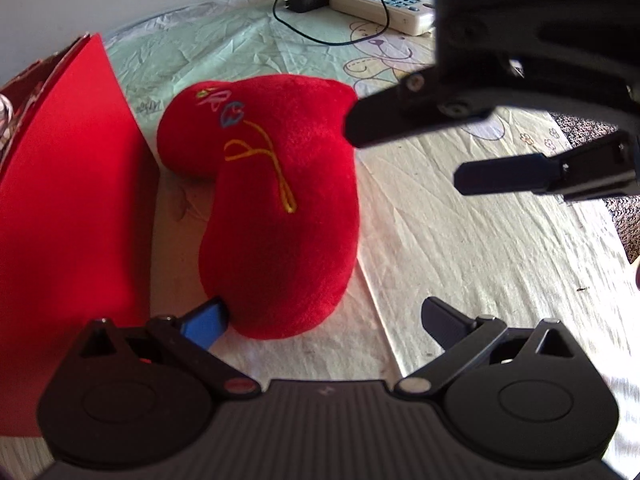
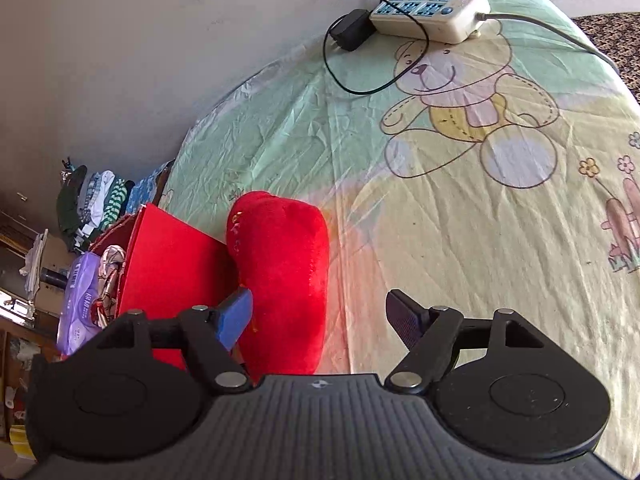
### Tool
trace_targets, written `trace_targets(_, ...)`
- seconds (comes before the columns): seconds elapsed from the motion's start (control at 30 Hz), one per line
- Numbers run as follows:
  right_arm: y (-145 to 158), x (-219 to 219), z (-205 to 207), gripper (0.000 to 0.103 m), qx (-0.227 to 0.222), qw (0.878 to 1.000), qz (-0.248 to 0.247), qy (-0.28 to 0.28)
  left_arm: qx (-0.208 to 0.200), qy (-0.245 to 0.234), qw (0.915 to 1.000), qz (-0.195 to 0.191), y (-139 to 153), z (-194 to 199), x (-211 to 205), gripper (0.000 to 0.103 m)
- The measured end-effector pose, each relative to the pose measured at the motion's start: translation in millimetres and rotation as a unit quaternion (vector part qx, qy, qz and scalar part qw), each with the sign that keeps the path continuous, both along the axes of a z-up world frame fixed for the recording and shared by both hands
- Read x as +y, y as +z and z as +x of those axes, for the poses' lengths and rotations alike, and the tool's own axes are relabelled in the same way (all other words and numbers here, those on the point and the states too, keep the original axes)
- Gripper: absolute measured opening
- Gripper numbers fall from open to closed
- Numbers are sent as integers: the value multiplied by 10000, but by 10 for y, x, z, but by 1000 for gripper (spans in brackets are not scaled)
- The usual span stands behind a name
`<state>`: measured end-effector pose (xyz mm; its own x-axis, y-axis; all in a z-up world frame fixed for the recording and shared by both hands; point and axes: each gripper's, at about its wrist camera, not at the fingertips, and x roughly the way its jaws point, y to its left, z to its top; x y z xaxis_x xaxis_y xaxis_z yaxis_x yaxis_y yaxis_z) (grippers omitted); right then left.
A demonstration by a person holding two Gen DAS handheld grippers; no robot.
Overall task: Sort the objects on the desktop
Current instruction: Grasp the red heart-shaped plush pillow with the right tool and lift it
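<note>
A red plush heart pillow [image 1: 280,200] with embroidered stitching lies on the cartoon-bear tablecloth, beside a red box [image 1: 68,220]. My left gripper [image 1: 324,320] is open, its blue-padded finger touching the pillow's near end. My right gripper shows in the left wrist view [image 1: 404,152] as open, hovering just right of the pillow's top. In the right wrist view the right gripper [image 2: 320,316] is open over the pillow [image 2: 280,280], with the red box [image 2: 168,264] to its left.
A white power strip [image 2: 432,12] with a black adapter [image 2: 352,30] and cable lies at the far table edge by the wall. The red box holds a purple packet [image 2: 78,300] and other items. Clothes hang beyond the table at left.
</note>
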<state>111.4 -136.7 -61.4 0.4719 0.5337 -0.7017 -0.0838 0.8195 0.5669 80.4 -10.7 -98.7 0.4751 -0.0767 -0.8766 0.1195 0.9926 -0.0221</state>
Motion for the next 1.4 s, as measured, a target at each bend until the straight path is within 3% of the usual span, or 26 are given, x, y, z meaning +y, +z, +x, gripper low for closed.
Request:
trace_targets(0.13,-10,186,100,81,-174,9991,-179,349,-4,-89,10000,-11,-32,4,61,101)
trace_targets(0.27,-114,264,272,81,-156,9988,-144,450,-450,-201,9984,295,27,55,23,101)
trace_targets(0.47,-308,289,429,81,158,9988,120,456,-267,-284,9988,290,-118,188,0,101)
trace_targets(0.53,-358,309,436,78,255,9984,168,486,-189,-236,9994,138,-166,204,26,101)
trace_targets(0.6,-390,309,432,67,285,9983,155,480,-233,-260,9993,126,-175,197,18,100)
trace_targets(0.7,-409,235,406,60,326,9983,276,399,-347,-364,9985,204,-156,161,-51,93)
trace_targets(0.8,-395,115,342,58,297,9989,268,246,-419,-520,9975,207,-101,100,-119,70)
trace_targets(1.03,-369,-352,-18,56,326,9981,385,-358,-617,-1093,9919,178,-15,-164,-485,66)
trace_targets(1.23,-150,-667,-384,55,-43,9942,716,-807,-1137,-1443,9827,215,258,-410,-636,66)
trace_targets(1.4,205,-601,-548,55,-638,9904,958,-762,-1718,-1356,9749,394,623,-533,-585,66)
